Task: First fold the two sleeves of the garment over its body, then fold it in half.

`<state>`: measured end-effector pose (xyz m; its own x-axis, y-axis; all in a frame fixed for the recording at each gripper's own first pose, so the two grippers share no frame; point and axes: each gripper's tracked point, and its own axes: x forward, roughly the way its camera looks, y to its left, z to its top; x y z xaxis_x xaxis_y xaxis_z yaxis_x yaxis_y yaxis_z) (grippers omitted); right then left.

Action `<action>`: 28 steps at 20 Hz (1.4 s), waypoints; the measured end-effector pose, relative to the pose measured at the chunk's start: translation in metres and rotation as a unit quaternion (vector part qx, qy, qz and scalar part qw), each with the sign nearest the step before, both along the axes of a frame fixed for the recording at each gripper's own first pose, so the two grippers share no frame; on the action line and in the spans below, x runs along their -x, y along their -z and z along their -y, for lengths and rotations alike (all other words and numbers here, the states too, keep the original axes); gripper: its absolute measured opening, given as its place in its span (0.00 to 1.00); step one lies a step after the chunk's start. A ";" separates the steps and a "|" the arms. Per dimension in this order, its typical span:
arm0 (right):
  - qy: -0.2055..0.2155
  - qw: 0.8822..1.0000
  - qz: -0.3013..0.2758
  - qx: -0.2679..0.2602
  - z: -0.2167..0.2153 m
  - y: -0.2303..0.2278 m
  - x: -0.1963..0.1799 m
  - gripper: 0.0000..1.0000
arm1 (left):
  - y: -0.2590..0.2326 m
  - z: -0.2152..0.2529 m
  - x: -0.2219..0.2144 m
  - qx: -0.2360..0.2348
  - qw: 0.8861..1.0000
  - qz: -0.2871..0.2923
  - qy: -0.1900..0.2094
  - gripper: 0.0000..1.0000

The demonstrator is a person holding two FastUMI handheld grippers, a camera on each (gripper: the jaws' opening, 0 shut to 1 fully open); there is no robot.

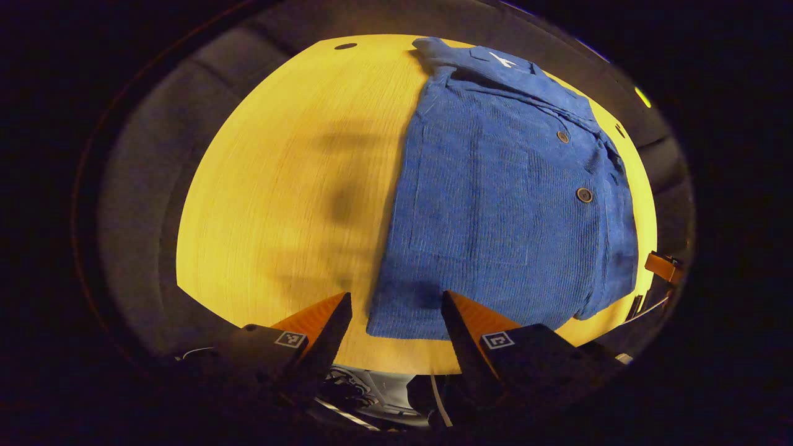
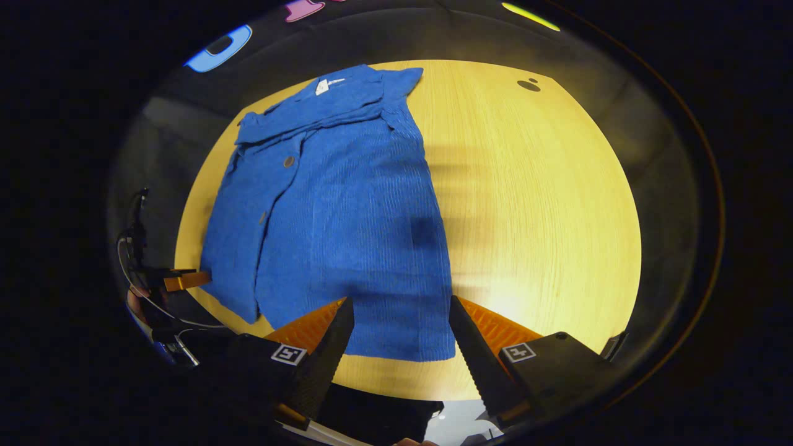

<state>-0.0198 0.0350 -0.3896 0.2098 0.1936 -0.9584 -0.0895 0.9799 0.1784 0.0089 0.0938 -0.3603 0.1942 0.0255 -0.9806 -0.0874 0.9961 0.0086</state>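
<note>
Round yellow wooden bench [image 1: 285,186] carries blue corduroy button shirt [image 1: 495,204], lying flat, sleeves folded in. Left gripper [image 1: 396,316] and right gripper [image 2: 401,319] fingers apart, hovering above hem edge, gripping nothing.

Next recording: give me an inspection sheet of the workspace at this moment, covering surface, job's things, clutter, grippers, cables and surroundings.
Surface: round wooden table, lit, with a small dark spot near its far edge.
Job's things: blue corduroy garment lies flat, collar at the far side, buttons showing; it looks narrow, sleeves apparently folded in already; not yet folded in half.
Clutter: nothing seen.
Grippers: left gripper open over the garment's near hem; right gripper open over the same hem; neither holds cloth.
Cables: thin wires beside the other gripper at the table's edge.
Surroundings: dark booth wall behind the table.
</note>
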 end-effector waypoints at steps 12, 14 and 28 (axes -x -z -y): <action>-0.007 0.996 -0.061 0.060 0.021 0.044 0.028 0.99 | 0.013 0.004 0.005 -0.001 1.000 -0.024 0.002 0.85; -0.015 0.995 -0.065 0.075 0.022 0.046 0.031 0.98 | 0.012 0.005 0.004 -0.002 1.000 -0.024 0.003 0.86; 0.055 0.991 -0.106 -0.065 -0.035 0.020 0.031 0.01 | -0.012 0.050 0.000 0.140 0.990 0.025 -0.016 0.00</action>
<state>-0.0510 0.0702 -0.4095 0.0334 0.3063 -0.9513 0.0695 0.9489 0.3080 0.0084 0.0435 -0.3486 0.2468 -0.2384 -0.9393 -0.1124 0.9557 -0.2721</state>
